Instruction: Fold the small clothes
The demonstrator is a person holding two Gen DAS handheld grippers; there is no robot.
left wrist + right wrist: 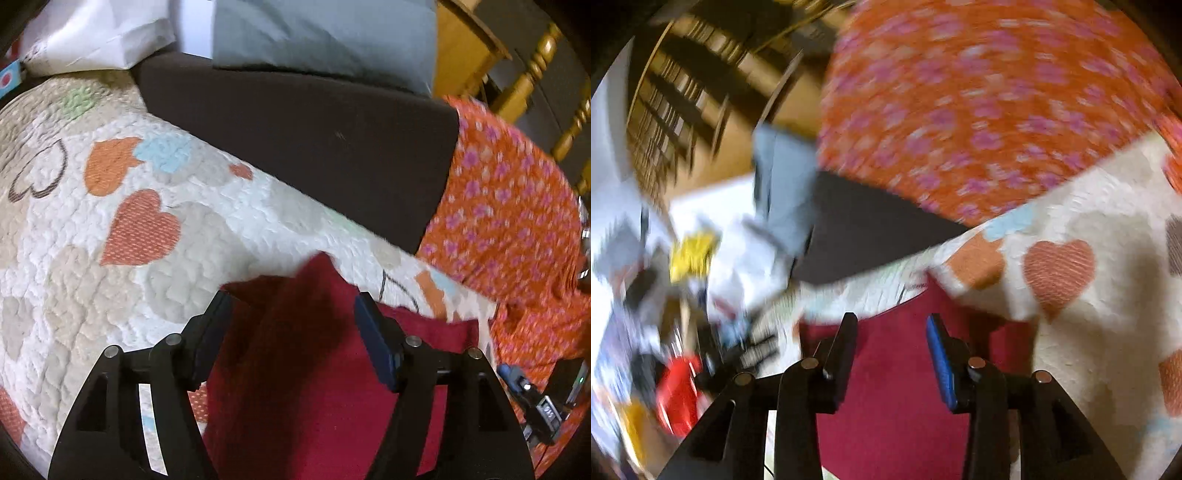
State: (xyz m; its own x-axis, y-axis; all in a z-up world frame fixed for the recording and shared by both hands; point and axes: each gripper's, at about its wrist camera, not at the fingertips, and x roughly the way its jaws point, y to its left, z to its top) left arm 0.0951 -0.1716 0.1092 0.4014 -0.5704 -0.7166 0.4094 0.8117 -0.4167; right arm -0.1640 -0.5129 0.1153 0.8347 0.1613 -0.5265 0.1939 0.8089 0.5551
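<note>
A dark red small garment (pixel 317 369) lies on a white quilt with hearts (pixel 140 221). In the left wrist view my left gripper (pixel 291 306) is open, its two fingers spread on either side of a raised fold of the red cloth. In the right wrist view, which is motion-blurred, my right gripper (pixel 892 325) is open just above the same red garment (pixel 894 406), whose far edge lies near the fingertips. Neither gripper clamps the cloth.
A dark brown cushion (pixel 303 136) with a grey-blue pillow (pixel 325 37) lies behind the garment. An orange cloth with pink flowers (pixel 509 221) lies to the right. Wooden furniture (pixel 532 74) stands at the far right. Blurred clutter (pixel 683 295) sits left in the right wrist view.
</note>
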